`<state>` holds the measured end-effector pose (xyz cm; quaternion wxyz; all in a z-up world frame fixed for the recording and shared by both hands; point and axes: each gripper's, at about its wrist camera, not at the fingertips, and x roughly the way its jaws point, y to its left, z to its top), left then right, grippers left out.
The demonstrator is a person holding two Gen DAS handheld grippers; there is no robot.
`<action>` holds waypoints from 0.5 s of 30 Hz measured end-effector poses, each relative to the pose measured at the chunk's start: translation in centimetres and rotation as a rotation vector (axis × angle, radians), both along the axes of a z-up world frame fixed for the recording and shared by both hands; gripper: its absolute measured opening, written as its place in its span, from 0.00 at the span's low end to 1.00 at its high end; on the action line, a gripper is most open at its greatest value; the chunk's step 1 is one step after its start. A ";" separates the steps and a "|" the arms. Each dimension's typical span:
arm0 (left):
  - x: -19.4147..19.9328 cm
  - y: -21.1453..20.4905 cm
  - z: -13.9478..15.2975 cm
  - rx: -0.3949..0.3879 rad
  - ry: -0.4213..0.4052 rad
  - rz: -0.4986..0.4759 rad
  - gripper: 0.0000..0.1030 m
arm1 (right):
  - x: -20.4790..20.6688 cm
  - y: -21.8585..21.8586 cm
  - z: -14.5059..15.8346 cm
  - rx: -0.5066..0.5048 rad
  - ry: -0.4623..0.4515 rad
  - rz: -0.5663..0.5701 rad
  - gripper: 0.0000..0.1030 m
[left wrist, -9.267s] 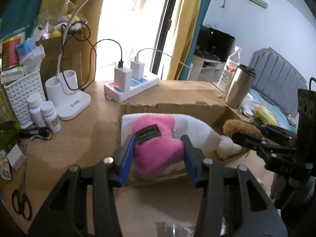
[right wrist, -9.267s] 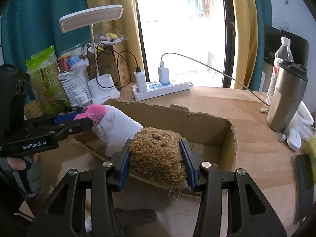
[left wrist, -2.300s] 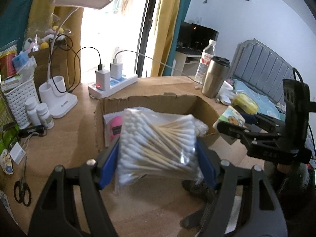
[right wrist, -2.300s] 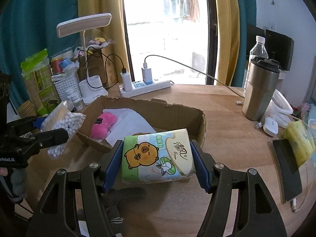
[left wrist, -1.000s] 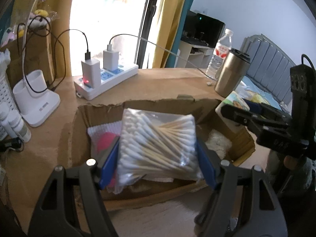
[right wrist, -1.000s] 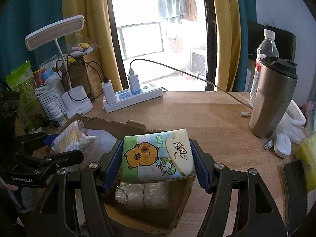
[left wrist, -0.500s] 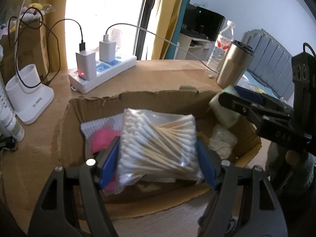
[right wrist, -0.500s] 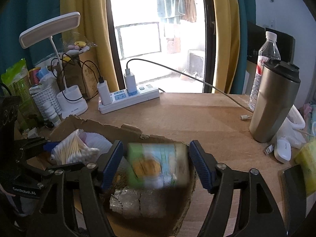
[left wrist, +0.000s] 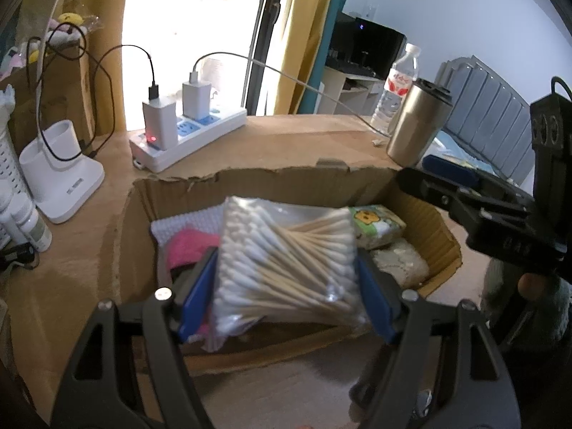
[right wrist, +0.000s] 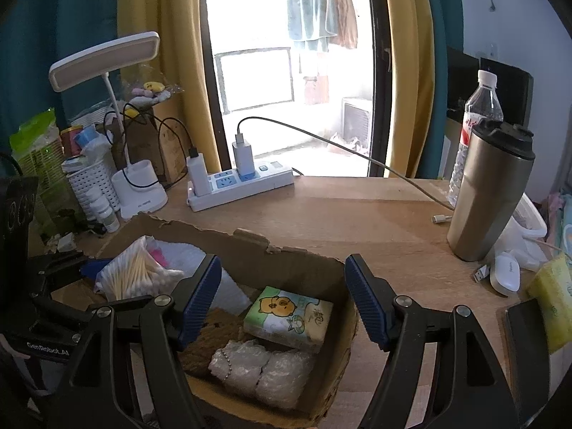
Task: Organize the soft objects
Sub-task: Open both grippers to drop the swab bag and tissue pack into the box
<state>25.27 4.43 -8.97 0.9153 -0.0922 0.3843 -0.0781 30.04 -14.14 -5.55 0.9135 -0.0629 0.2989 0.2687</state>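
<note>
My left gripper (left wrist: 286, 286) is shut on a clear bag of cotton swabs (left wrist: 286, 261) and holds it over the open cardboard box (left wrist: 286, 186). The bag also shows in the right wrist view (right wrist: 132, 275). In the box lie a pink plush (left wrist: 189, 246), a white knitted cloth (left wrist: 186, 221), a tissue pack with a cartoon animal (right wrist: 289, 312), a brown fuzzy toy (right wrist: 211, 332) and a bubble-wrap bundle (right wrist: 261, 371). My right gripper (right wrist: 282, 296) is open and empty above the box's right end, over the tissue pack.
A power strip with chargers (right wrist: 239, 178), a white desk lamp (right wrist: 139, 189), a white basket with bottles (right wrist: 93, 189), a steel tumbler (right wrist: 489, 193) and a water bottle (right wrist: 479, 114) stand on the wooden desk (right wrist: 357, 211). A mouse (right wrist: 504, 271) and yellow pack (right wrist: 550, 296) lie at right.
My right gripper has opened and the tissue pack has dropped into the box. My left gripper still holds the swab bag and has come lower over the box.
</note>
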 end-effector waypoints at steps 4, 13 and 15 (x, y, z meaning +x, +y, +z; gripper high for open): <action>-1.0 0.0 0.6 0.005 -0.019 0.008 0.73 | -0.7 -0.2 0.6 0.004 -0.014 0.000 0.73; -3.3 -0.3 2.2 0.004 -0.065 0.001 0.73 | -2.8 -0.6 1.6 0.005 -0.036 0.009 0.73; -3.8 -0.4 2.5 0.001 -0.070 -0.002 0.73 | -3.2 -0.7 1.8 0.005 -0.040 0.008 0.73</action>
